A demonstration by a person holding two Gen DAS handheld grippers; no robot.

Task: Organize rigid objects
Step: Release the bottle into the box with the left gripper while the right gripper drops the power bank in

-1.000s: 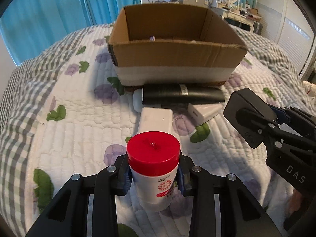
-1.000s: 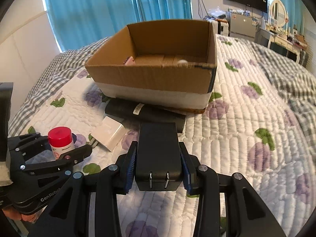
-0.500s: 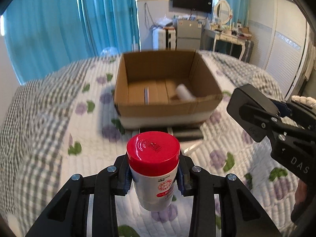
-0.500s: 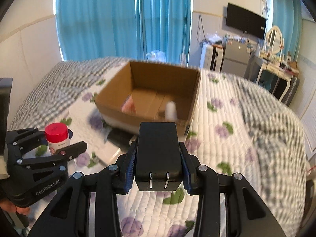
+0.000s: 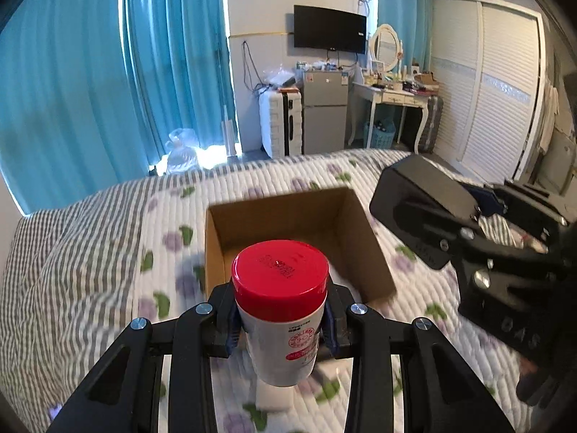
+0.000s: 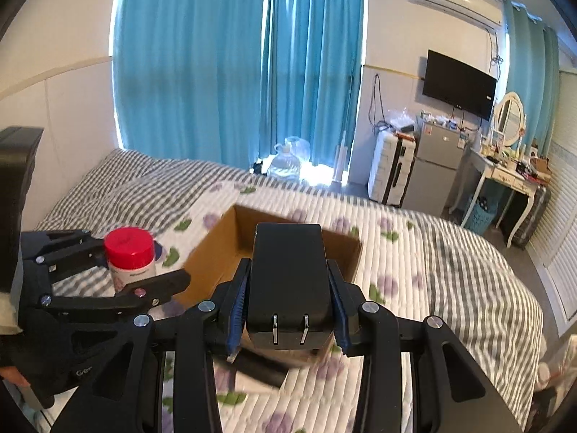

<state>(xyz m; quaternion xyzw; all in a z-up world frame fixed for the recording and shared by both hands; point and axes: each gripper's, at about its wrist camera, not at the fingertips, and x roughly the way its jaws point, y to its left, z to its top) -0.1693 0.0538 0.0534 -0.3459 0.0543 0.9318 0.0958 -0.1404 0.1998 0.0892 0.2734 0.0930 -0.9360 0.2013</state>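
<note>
The cardboard box [image 5: 299,238] lay just ahead of and below both tools, the left tool [image 5: 281,321] pinching the upright red-capped bottle [image 5: 281,310], the right tool [image 6: 288,310] pinching the black charger [image 6: 288,285].

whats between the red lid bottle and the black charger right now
Only the near corner of the open cardboard box lies between the bottle and the charger, seen in the right wrist view.

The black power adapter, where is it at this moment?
The black power adapter is clamped in the right gripper, held in the air before the cardboard box on the bed; in the left wrist view it appears at the right.
</note>
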